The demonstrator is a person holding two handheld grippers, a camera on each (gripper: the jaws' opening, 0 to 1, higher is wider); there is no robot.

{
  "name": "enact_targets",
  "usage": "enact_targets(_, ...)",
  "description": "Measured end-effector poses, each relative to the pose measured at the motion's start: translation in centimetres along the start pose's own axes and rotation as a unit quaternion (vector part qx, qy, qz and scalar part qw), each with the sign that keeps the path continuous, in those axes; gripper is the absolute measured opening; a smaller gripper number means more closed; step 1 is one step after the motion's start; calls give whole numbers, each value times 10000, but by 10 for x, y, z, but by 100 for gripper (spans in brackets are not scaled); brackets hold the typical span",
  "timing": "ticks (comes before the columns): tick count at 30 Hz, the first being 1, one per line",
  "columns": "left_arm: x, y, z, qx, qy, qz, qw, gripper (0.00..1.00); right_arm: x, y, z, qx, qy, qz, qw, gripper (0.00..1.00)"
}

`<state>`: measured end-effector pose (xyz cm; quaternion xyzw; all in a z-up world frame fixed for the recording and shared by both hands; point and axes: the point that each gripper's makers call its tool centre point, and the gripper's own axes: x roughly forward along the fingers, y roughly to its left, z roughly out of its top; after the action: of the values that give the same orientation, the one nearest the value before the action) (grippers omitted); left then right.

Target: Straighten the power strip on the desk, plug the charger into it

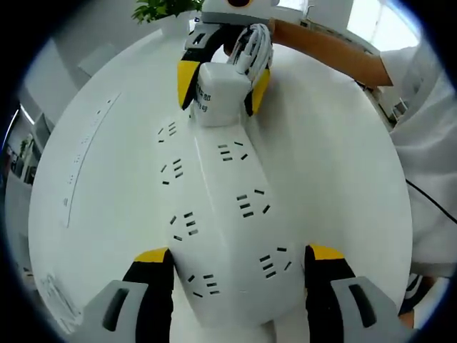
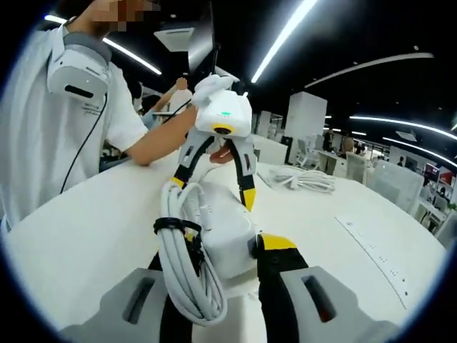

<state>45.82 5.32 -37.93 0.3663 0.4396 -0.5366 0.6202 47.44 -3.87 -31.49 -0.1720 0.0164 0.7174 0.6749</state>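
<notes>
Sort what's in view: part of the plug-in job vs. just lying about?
Job:
- long white plastic power strip, between the left gripper jaws
- white boxy charger with its bundled white cable, gripped by the right gripper

Lying about:
- second flat white power strip on the desk
- loose coil of white cable
- green plant

Charger (image 1: 218, 93) atop pwr strip (image 1: 232, 214), desk (image 1: 343, 157).

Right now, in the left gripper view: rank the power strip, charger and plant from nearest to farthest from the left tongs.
1. power strip: between the left tongs, running away from them.
2. charger: at the strip's far end, held in the right tongs.
3. plant: beyond the charger, at the view's top edge.
</notes>
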Motion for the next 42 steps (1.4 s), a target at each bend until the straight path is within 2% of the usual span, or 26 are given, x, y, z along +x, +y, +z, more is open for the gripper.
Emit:
enact_targets(5, 0, -1, 1, 63, -9, -19, 10000, 75, 0, 6, 2, 19, -9, 38, 10000, 30)
enact_targets(13, 0, -2, 3, 170, -75, -66, 9998, 73, -2, 14, 2, 9, 151, -30, 9999, 29)
enact_targets(30, 3, -8, 11, 487, -248, -194, 9983, 71, -14, 27, -1, 200, 258, -672, 9972, 29)
enact_targets(36, 4, -11, 15, 534, -395, -235, 9975, 70, -17, 31, -1, 264, 179, -906, 9954, 30)
enact_targets(42, 4, -12, 15, 526, -390, -232, 9976, 70, -17, 24, -4, 332, 240, -682, 9968, 32)
